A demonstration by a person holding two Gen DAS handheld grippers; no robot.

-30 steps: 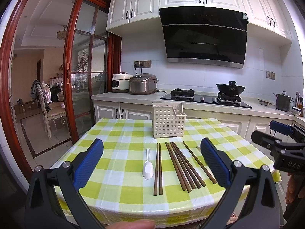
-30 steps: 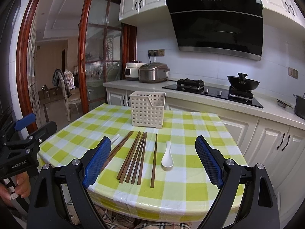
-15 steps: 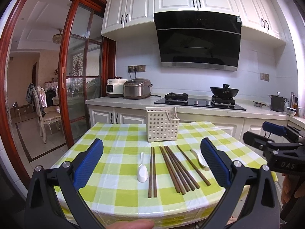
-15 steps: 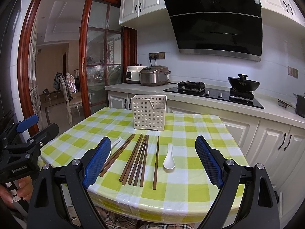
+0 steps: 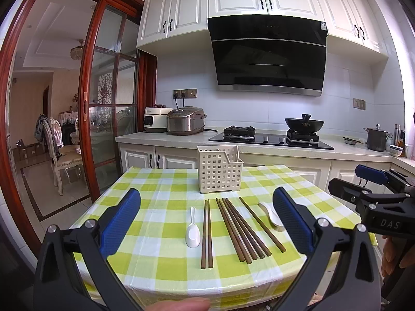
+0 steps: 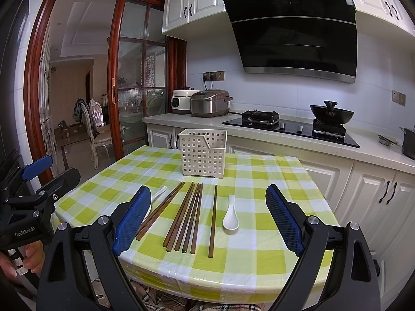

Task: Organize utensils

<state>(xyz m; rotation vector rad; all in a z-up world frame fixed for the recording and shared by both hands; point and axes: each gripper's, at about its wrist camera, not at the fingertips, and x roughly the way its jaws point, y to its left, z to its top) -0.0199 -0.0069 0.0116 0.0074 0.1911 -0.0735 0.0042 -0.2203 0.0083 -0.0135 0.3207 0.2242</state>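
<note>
Chopsticks [image 5: 234, 226] lie flat on the checked tablecloth [image 5: 160, 207], long axes running away from the fingers toward the basket [image 5: 220, 171], the right ones fanned slightly. 2 white spoons: one [image 5: 192, 229] left of the chopsticks, handle pointing away; the other [image 5: 271, 212] beside the right fingertip. Basket upright beyond the chopstick tips; contents can't be seen. Left gripper [image 5: 207, 223] and right gripper [image 6: 208, 219] both hover with fingers wide apart, holding nothing, chopsticks lying between them.
</note>
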